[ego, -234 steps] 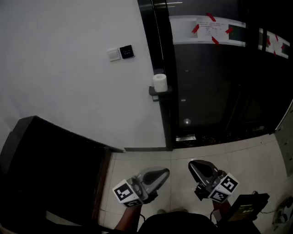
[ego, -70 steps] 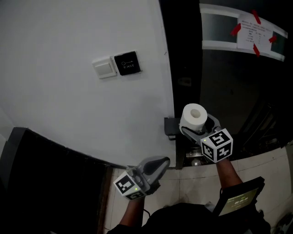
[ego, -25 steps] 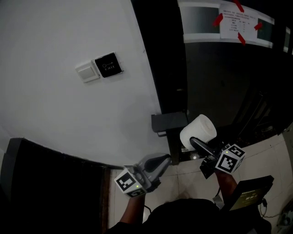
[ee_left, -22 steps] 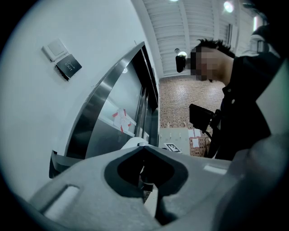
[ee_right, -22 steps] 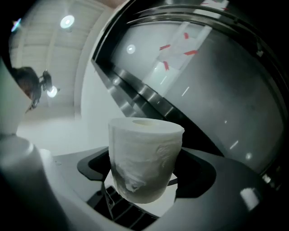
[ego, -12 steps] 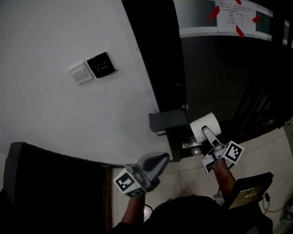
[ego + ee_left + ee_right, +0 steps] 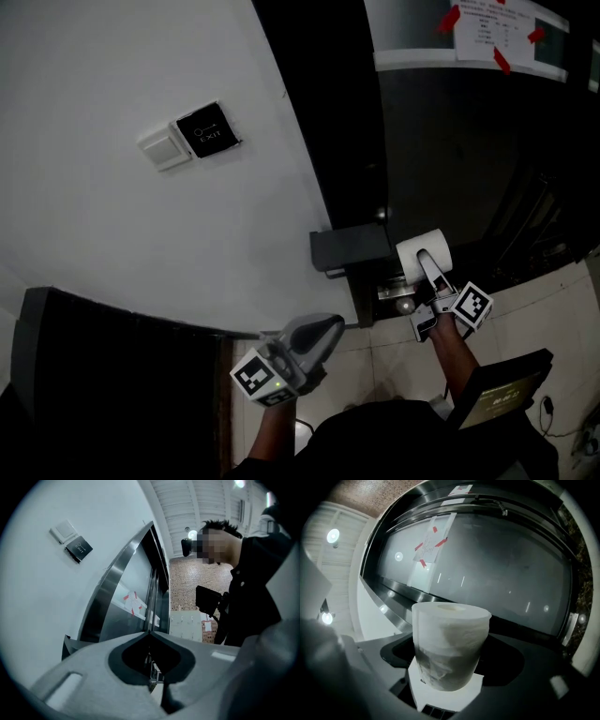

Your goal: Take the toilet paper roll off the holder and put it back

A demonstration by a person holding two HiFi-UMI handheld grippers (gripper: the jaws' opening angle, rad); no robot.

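Observation:
The white toilet paper roll point(image 7: 424, 253) is off the dark holder shelf point(image 7: 349, 247) and sits just right of it, slightly lower. My right gripper point(image 7: 429, 270) is shut on the roll, with one grey finger lying across its near side. In the right gripper view the roll point(image 7: 450, 644) stands upright between the two jaws, its hollow core facing up. My left gripper point(image 7: 319, 334) hangs low in front of the white wall, below the holder. Its jaws meet at the tip point(image 7: 149, 633) with nothing between them.
A white light switch point(image 7: 166, 148) and a black exit button point(image 7: 206, 129) are on the white wall. Behind the holder is a dark glass door carrying a notice fixed with red tape point(image 7: 492, 26). A black cabinet point(image 7: 94, 375) fills the lower left. The floor is tiled point(image 7: 394, 361).
My right gripper has come down and rolled at the wrist, carrying the roll lower beside the holder. The left gripper has stayed where it was.

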